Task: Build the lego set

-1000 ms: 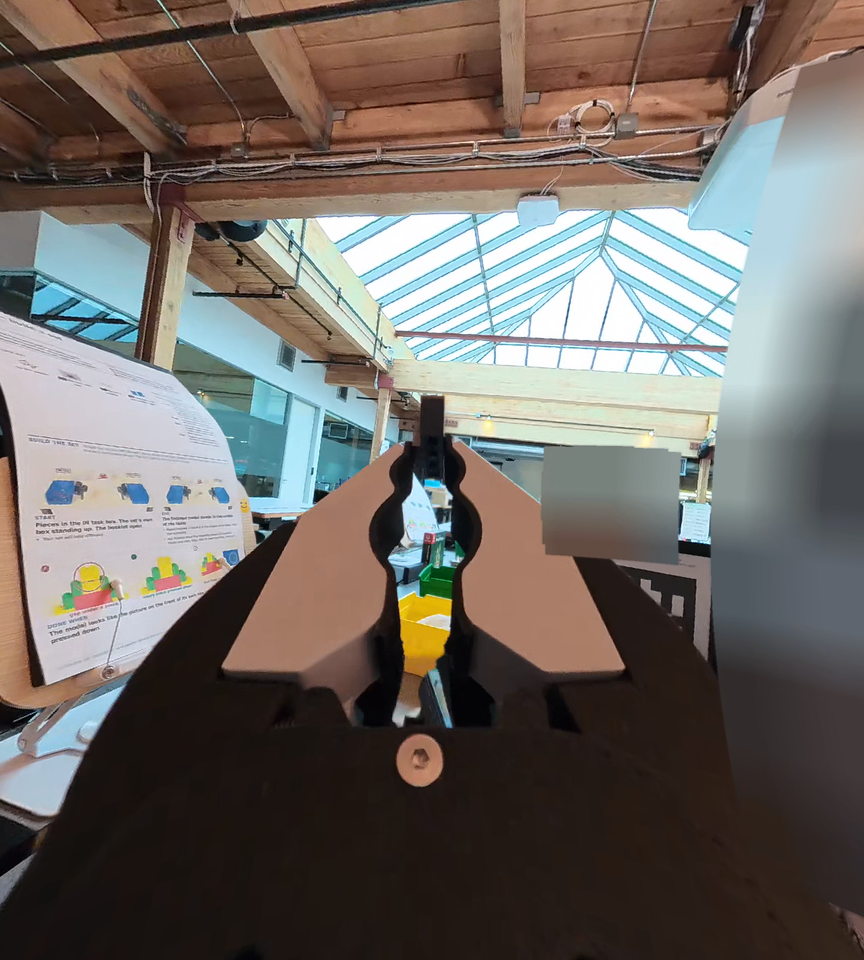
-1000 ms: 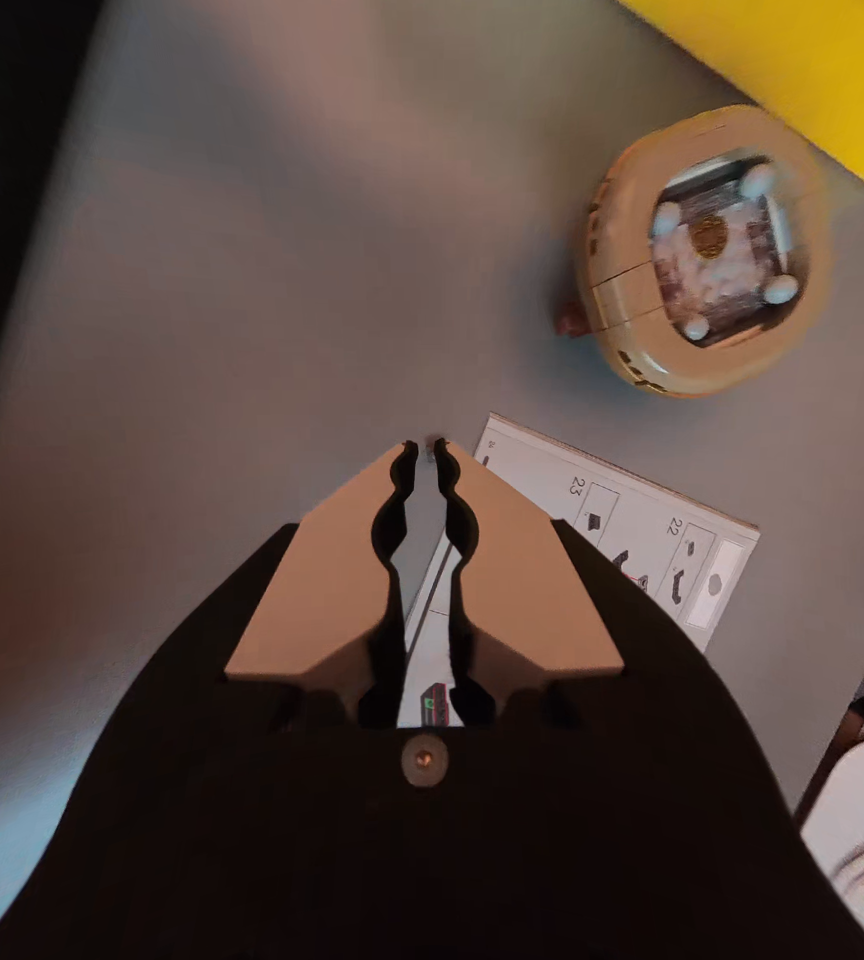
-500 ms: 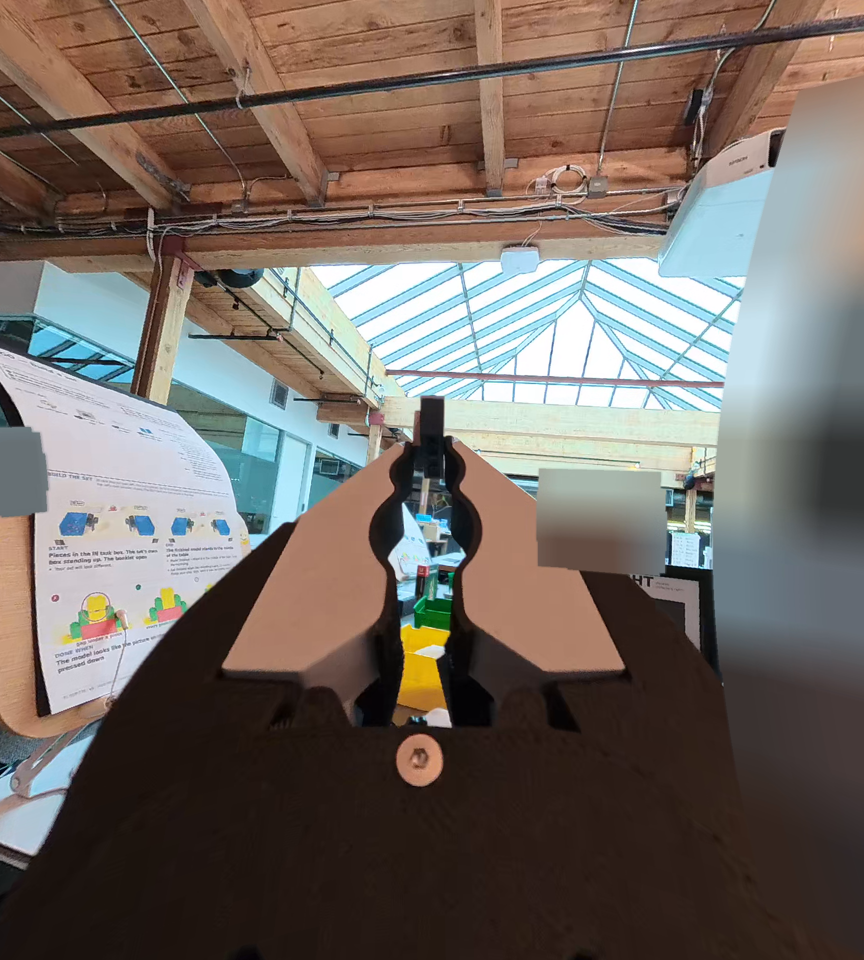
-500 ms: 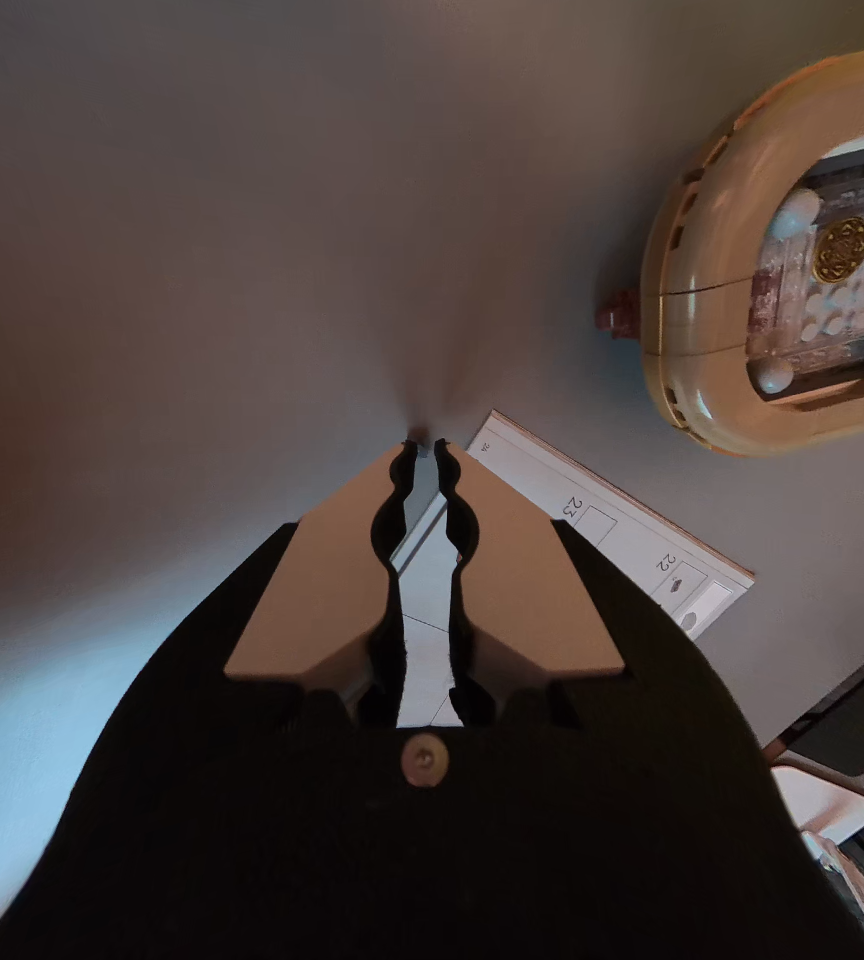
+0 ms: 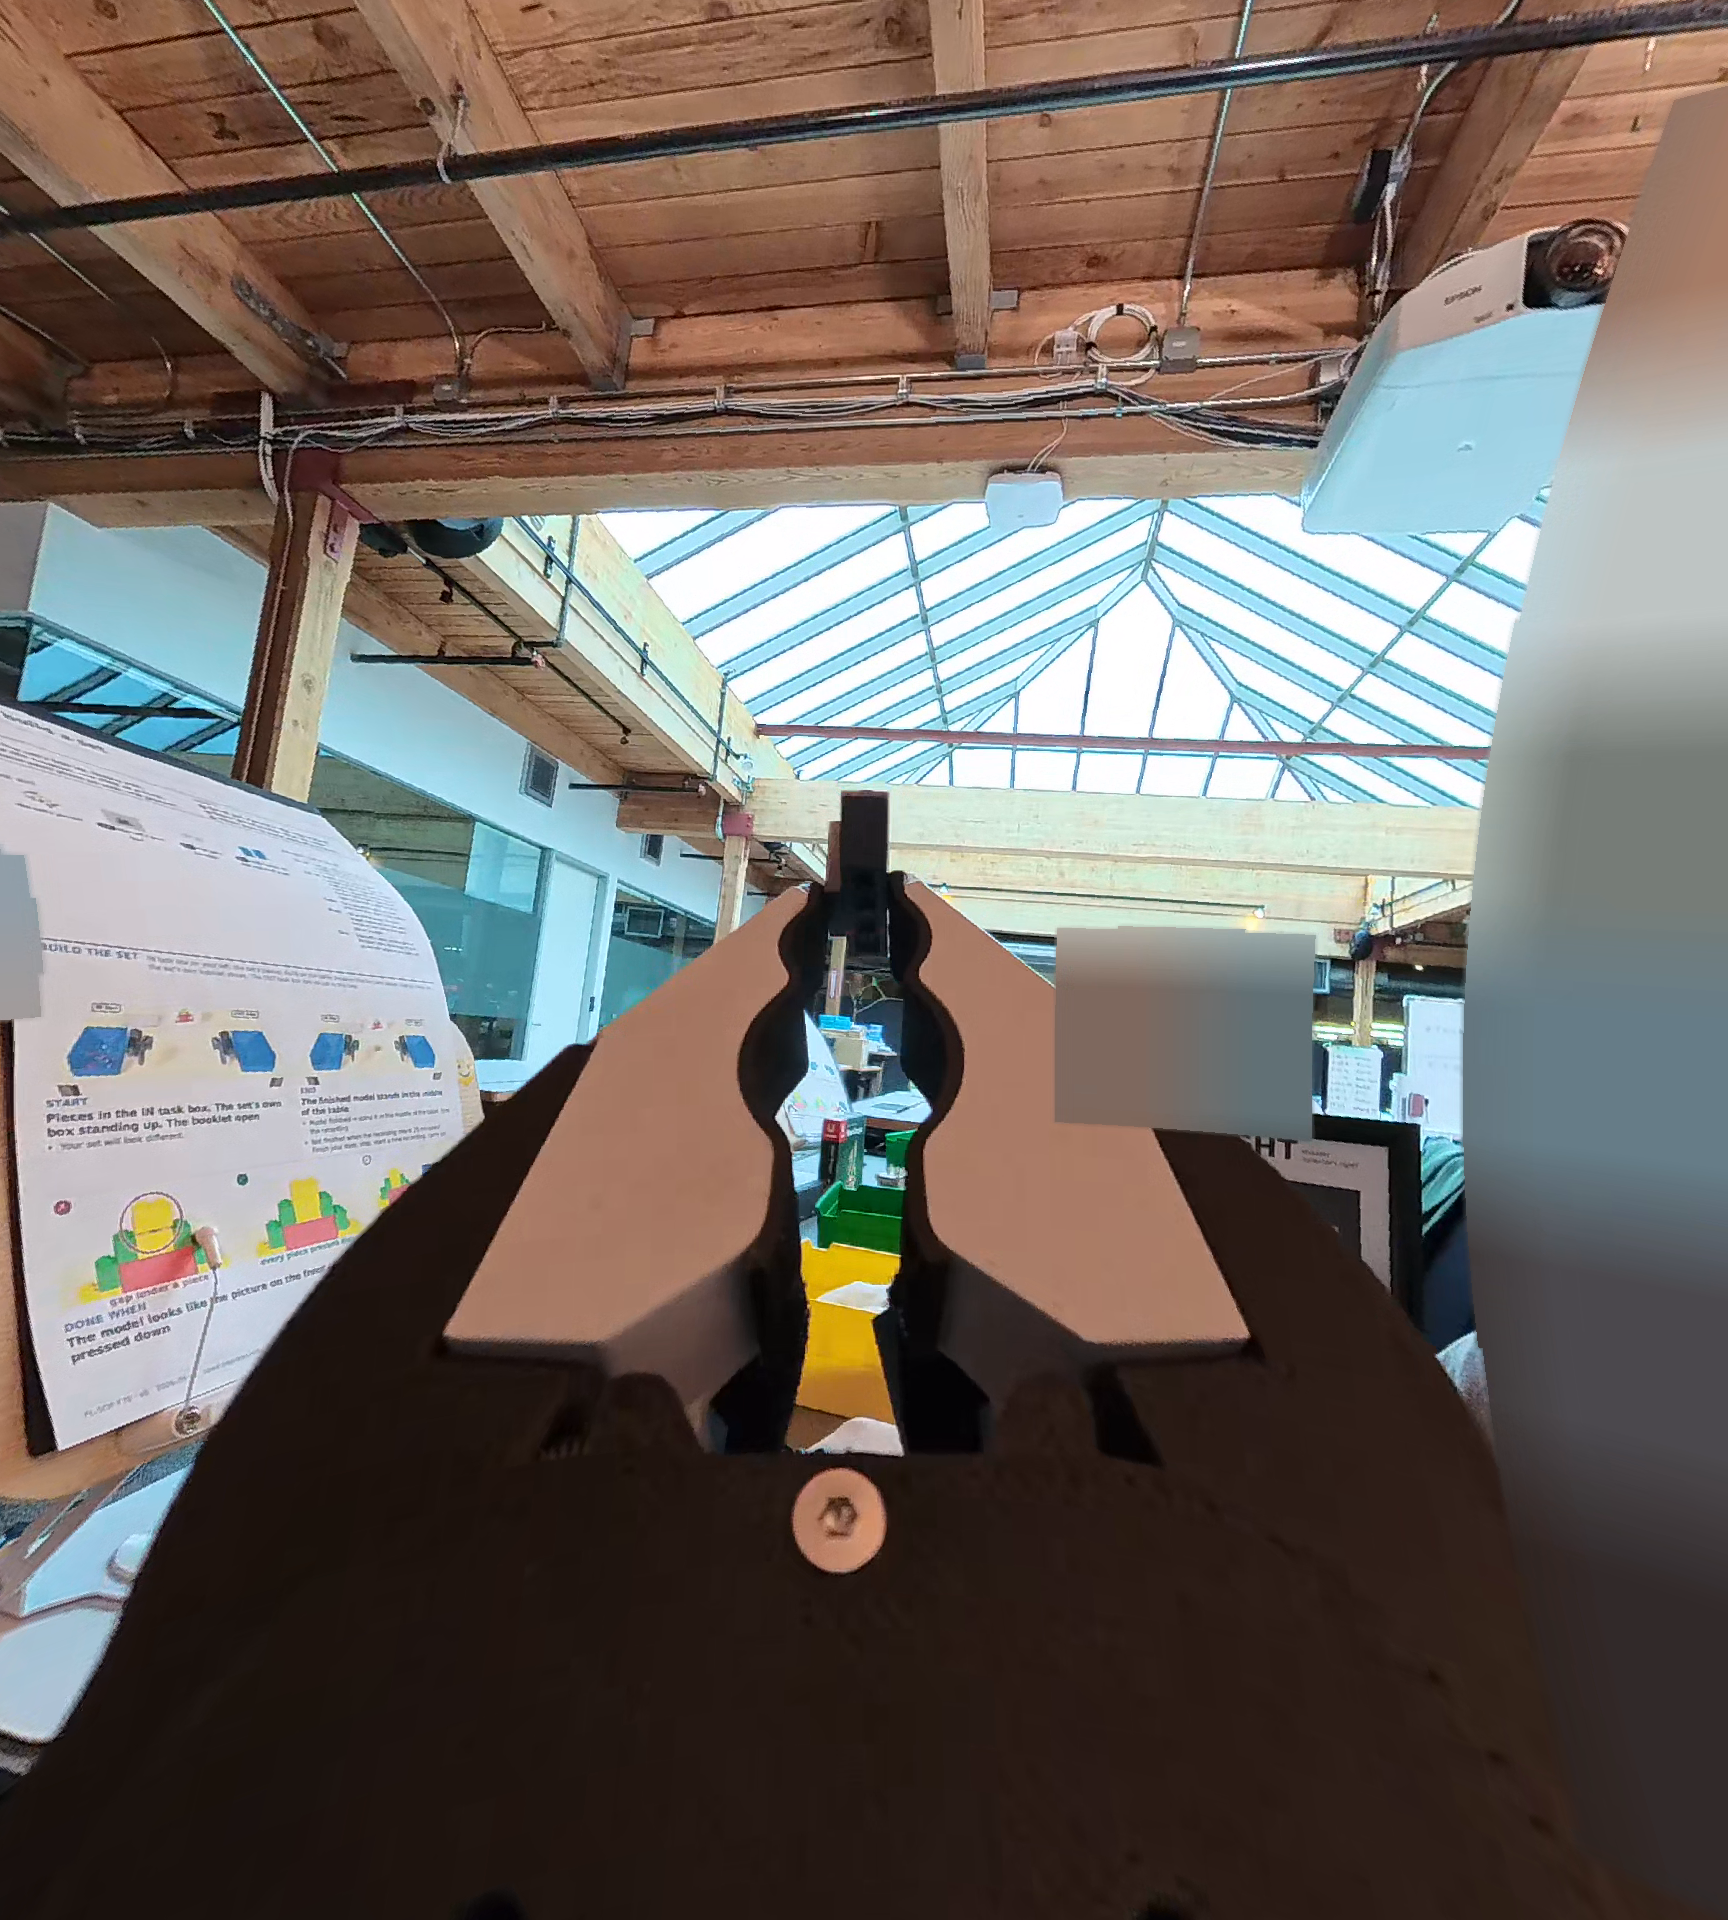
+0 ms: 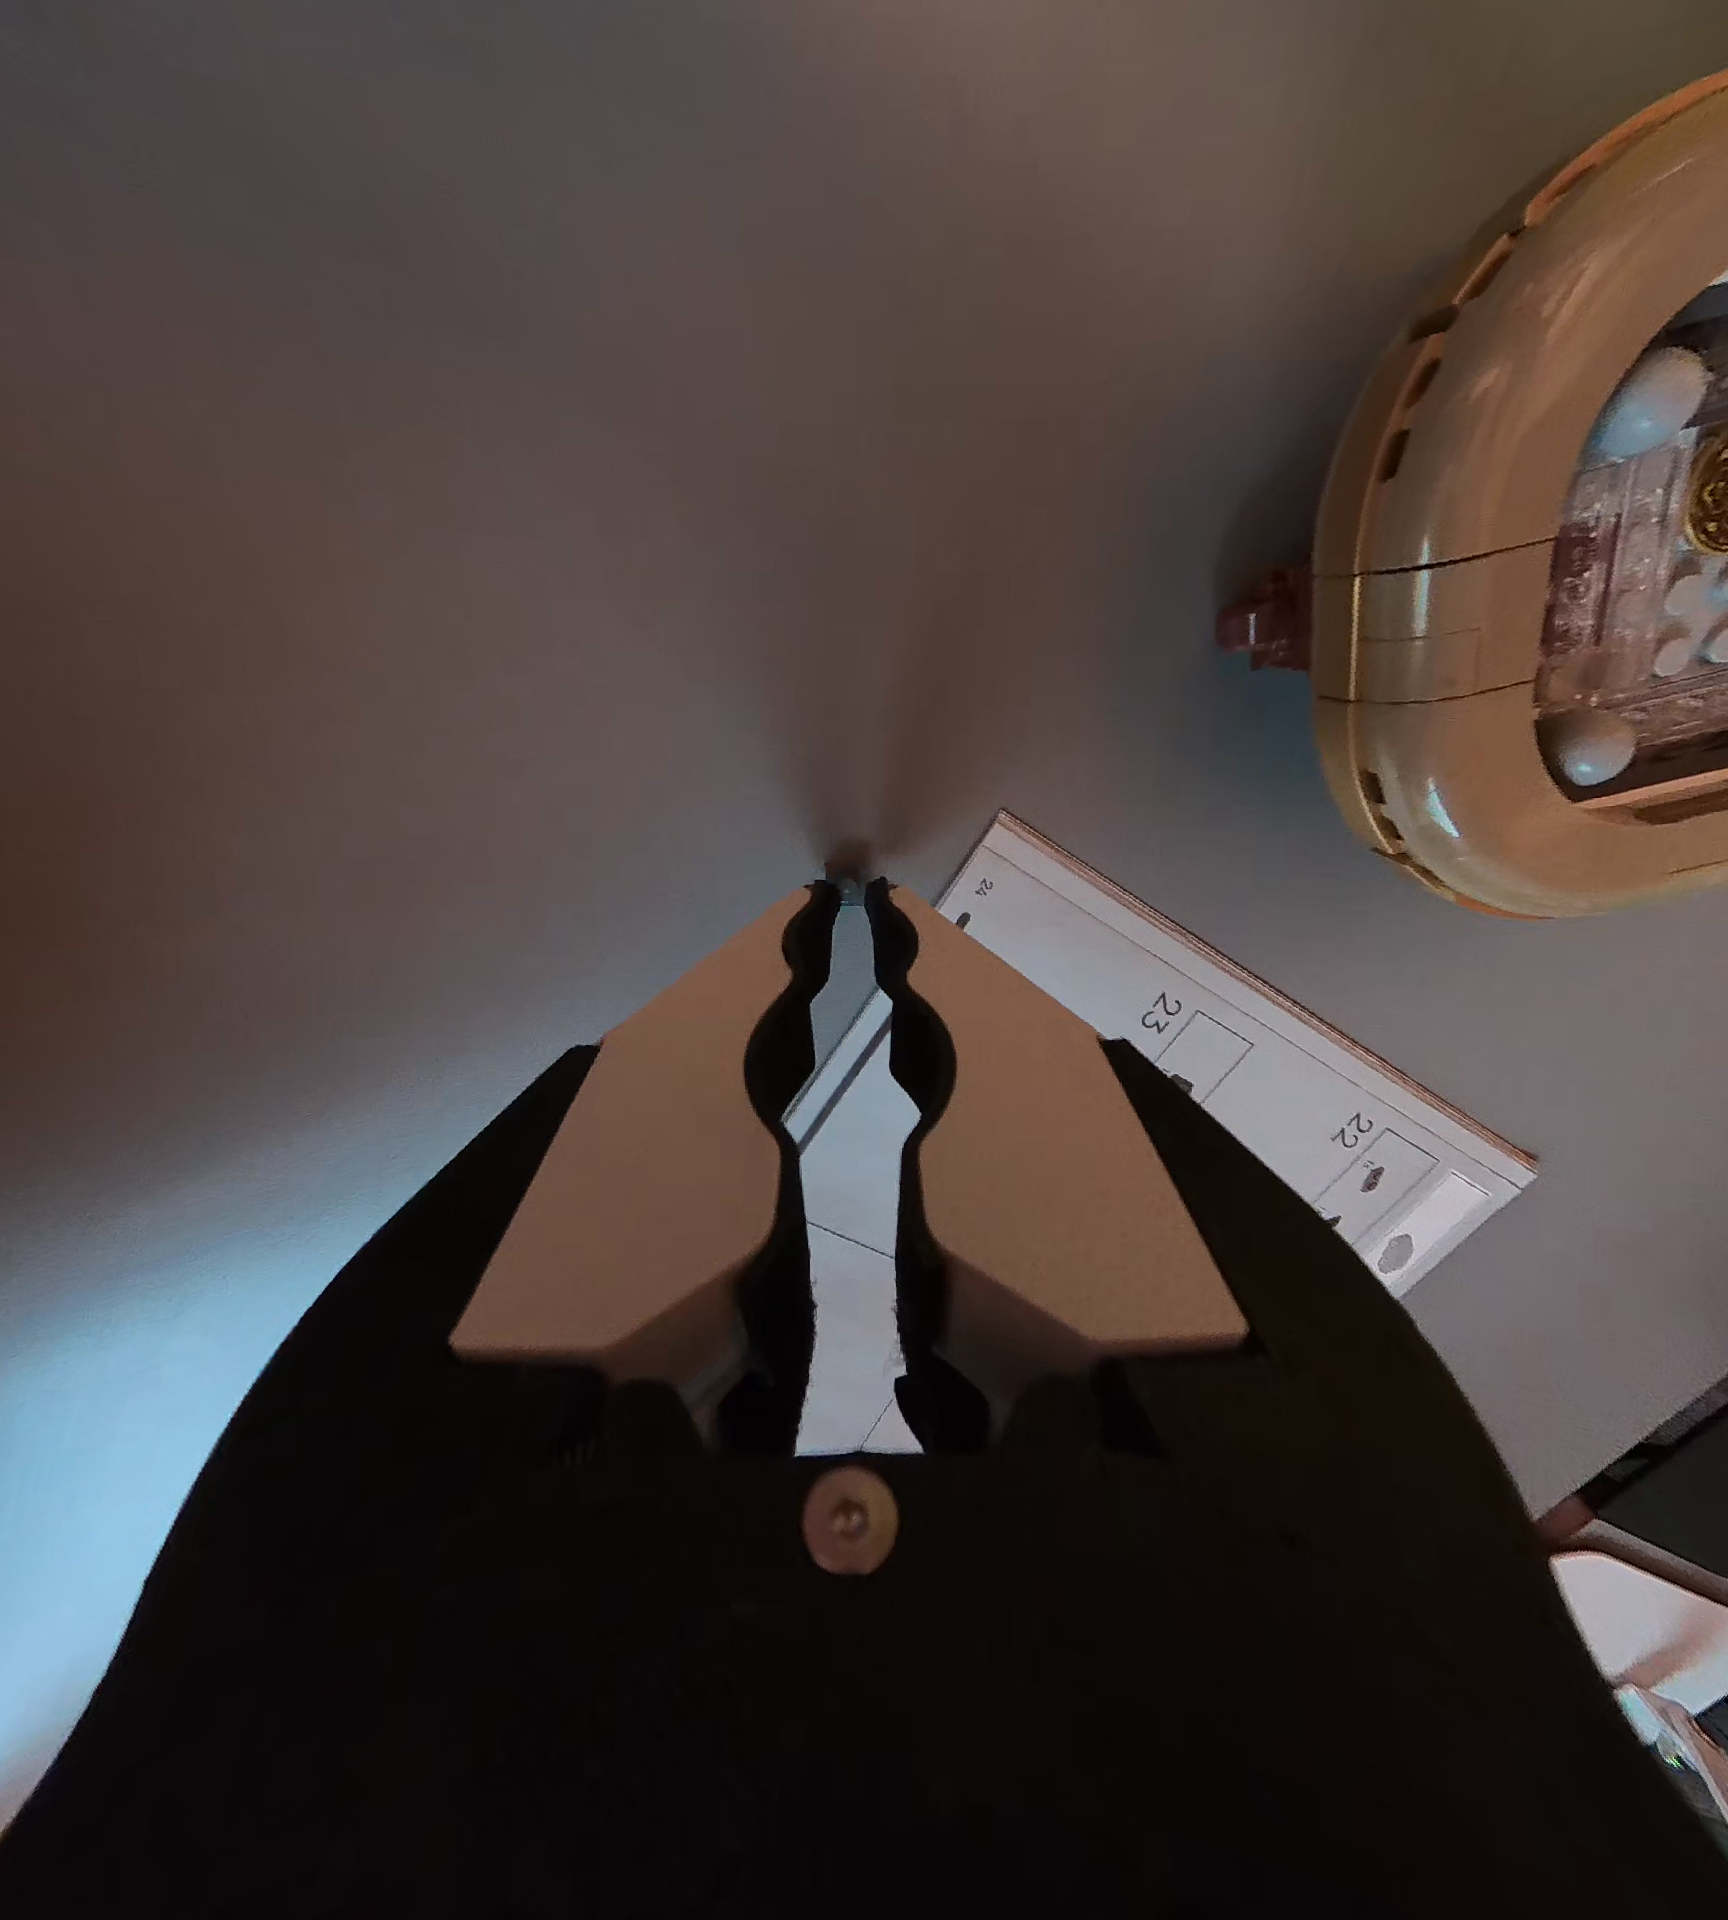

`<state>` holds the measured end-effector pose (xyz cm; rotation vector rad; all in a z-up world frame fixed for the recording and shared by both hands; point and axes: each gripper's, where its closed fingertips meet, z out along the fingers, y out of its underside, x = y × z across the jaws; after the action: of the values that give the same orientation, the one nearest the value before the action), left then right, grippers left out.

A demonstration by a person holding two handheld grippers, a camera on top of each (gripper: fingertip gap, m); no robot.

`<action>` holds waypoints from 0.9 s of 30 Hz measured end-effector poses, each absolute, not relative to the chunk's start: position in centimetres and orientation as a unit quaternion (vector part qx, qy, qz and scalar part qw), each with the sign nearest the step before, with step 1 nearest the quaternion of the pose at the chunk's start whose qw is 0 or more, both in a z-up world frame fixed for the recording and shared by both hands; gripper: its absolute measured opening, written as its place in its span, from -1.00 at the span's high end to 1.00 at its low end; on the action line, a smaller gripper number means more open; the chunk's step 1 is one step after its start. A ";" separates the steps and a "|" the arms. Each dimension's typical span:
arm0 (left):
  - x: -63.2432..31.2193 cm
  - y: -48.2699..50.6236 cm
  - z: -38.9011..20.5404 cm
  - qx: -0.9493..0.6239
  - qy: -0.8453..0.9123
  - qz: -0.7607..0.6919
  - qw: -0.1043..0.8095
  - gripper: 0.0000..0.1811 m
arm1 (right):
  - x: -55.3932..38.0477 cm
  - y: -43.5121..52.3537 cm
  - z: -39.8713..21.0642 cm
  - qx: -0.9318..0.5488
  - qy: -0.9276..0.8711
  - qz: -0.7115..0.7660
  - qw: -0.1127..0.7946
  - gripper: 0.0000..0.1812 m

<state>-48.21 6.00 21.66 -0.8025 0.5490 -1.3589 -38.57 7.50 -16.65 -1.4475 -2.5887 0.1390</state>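
Note:
My left gripper [image 5: 865, 899] is raised toward the ceiling and shut on a small black lego piece [image 5: 862, 842] that sticks up past the fingertips. My right gripper [image 6: 847, 891] points down at the grey table [image 6: 527, 520]. Its tips are at the surface, nearly closed on a tiny grey piece [image 6: 847, 885]. A round tan lego model [image 6: 1442, 644] with a dark patterned centre lies to the right of it. The open instruction booklet [image 6: 1255, 1081] lies just right of and under the right gripper.
An instruction sheet on a wooden stand [image 5: 216, 1091] is at the left. A yellow bin [image 5: 839, 1320] and a green bin [image 5: 855, 1210] show between the left fingers. A white object [image 6: 1660, 1631] sits past the table edge at lower right.
The right gripper has dropped to the table surface, so the tan model looms larger and farther right. The left gripper has tilted slightly while still holding the black piece.

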 end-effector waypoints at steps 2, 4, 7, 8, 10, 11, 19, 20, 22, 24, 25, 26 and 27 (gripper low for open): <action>-48.1 6.1 21.6 -0.358 0.245 -0.603 0.669 0.90 | -38.6 7.5 -16.6 -0.486 -0.869 0.048 0.087 0.93; -47.9 6.1 21.6 -0.360 0.246 -0.604 0.668 0.90 | -38.6 7.4 -16.7 -0.485 -0.869 0.048 0.085 0.93; -47.8 6.1 21.5 -0.361 0.249 -0.603 0.666 0.90 | -38.6 7.2 -16.8 -0.482 -0.871 0.053 0.084 0.93; -47.8 6.1 21.5 -0.361 0.250 -0.603 0.666 0.90 | -38.7 7.2 -16.8 -0.482 -0.870 0.055 0.085 0.93; -47.7 6.0 21.5 -0.362 0.251 -0.603 0.665 0.90 | -38.6 7.3 -16.9 -0.484 -0.870 0.053 0.081 0.94; -47.6 6.0 21.5 -0.362 0.251 -0.603 0.665 0.90 | -38.7 7.3 -16.9 -0.484 -0.869 0.055 0.083 0.94; -47.3 6.2 21.3 -0.367 0.254 -0.604 0.661 0.90 | -38.7 7.1 -16.8 -0.484 -0.869 0.062 0.086 0.96; -47.2 6.3 21.3 -0.368 0.254 -0.604 0.660 0.90 | -38.7 7.0 -16.6 -0.486 -0.867 0.066 0.089 0.96; -47.1 6.4 21.2 -0.371 0.254 -0.602 0.659 0.90 | -38.6 7.0 -15.7 -0.490 -0.862 0.074 0.104 0.96; -47.1 6.7 21.0 -0.376 0.253 -0.599 0.660 0.90 | -38.2 6.8 -14.2 -0.494 -0.856 0.085 0.123 0.96; -47.1 6.8 20.9 -0.379 0.253 -0.596 0.661 0.90 | -37.8 6.7 -13.1 -0.496 -0.854 0.090 0.133 0.96; -47.0 7.0 20.8 -0.381 0.252 -0.594 0.662 0.90 | -37.3 6.7 -11.8 -0.496 -0.850 0.094 0.147 0.95; -47.0 7.1 20.7 -0.383 0.252 -0.593 0.662 0.90 | -36.7 6.6 -10.1 -0.499 -0.845 0.100 0.164 0.96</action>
<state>-47.00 7.09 20.73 -0.8655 0.5699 -1.3412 -36.74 6.65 -10.11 -1.4219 -2.4102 0.2859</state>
